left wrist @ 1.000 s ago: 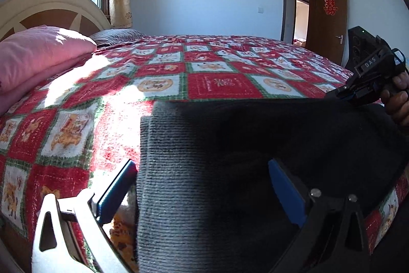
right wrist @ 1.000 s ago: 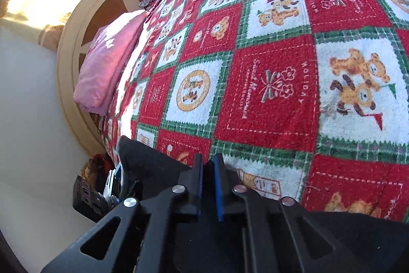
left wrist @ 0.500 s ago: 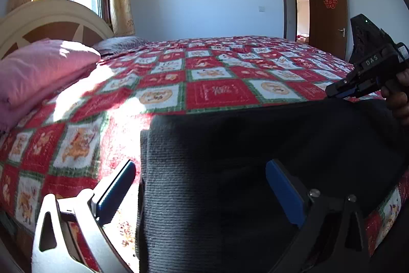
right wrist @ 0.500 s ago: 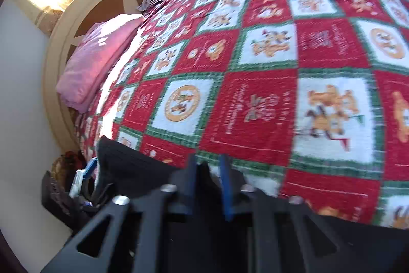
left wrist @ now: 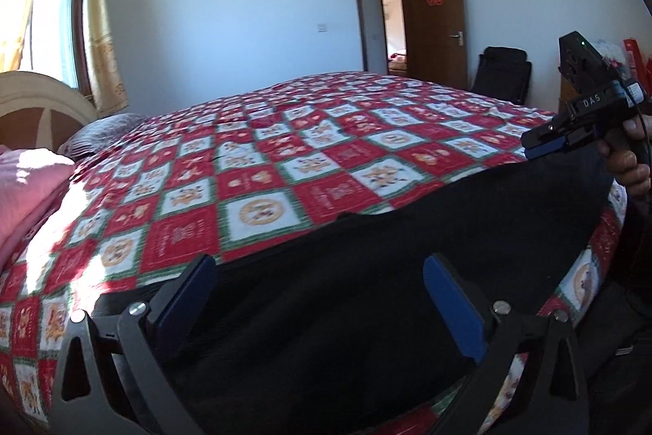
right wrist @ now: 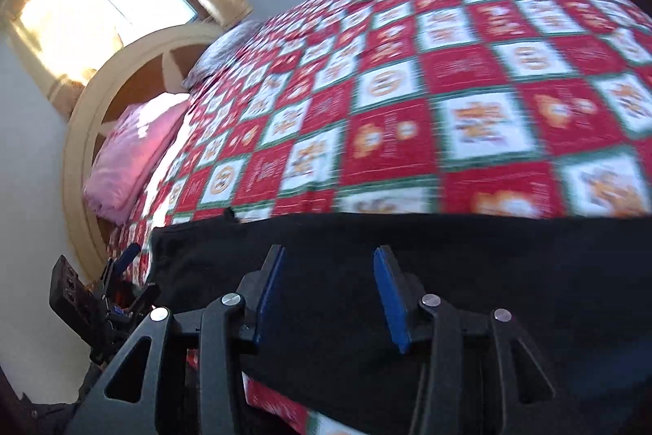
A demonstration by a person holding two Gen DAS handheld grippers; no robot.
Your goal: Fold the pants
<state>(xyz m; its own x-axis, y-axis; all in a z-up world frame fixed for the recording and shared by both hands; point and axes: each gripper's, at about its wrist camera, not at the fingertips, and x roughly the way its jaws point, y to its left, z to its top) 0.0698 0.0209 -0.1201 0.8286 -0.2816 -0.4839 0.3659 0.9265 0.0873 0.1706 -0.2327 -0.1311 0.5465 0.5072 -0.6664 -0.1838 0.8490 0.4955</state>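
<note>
Both of my claws stand spread over the dark knitted pants (left wrist: 407,272), which lie flat along the near edge of the red, white and green checked quilt (left wrist: 285,157). I judge the cloth soft, limp and fairly light, best pinched at an edge or corner. My left gripper (left wrist: 318,296) hovers low, pointing toward twelve o'clock; my right gripper (right wrist: 330,292) does likewise, blue pads apart, gripping nothing.

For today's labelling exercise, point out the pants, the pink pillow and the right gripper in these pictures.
pants (left wrist: 407,231): left wrist view, on the middle of the dark fabric.
pink pillow (right wrist: 134,153): right wrist view, on its sunlit top.
right gripper (right wrist: 326,292): right wrist view, midway between its open blue fingertips.
</note>
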